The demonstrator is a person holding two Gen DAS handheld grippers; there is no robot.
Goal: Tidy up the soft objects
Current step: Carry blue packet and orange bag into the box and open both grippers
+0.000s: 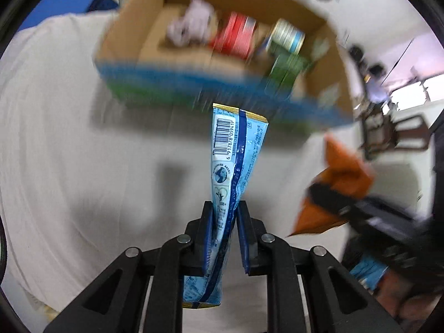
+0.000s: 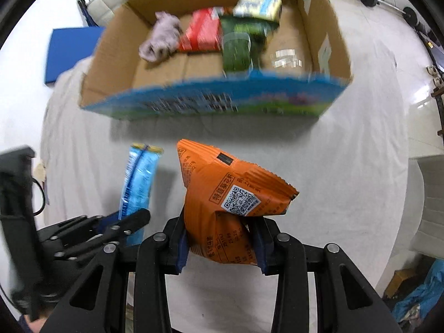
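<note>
My left gripper (image 1: 225,208) is shut on a light blue snack packet (image 1: 236,149) and holds it upright above the white cloth. My right gripper (image 2: 222,222) is shut on an orange snack bag (image 2: 230,191). Both are just in front of an open cardboard box (image 2: 116,55) with a blue printed front. The blue packet (image 2: 138,177) and the left gripper (image 2: 122,226) show at the left of the right wrist view. The orange bag (image 1: 344,177) shows at the right of the left wrist view. The box (image 1: 125,38) is blurred there.
The box holds a lilac cloth toy (image 2: 162,36), a red packet (image 2: 202,30), a green packet (image 2: 238,47) and a blue-yellow pack (image 2: 258,5). A white cloth (image 2: 347,166) covers the table. A blue mat (image 2: 72,52) lies at the far left.
</note>
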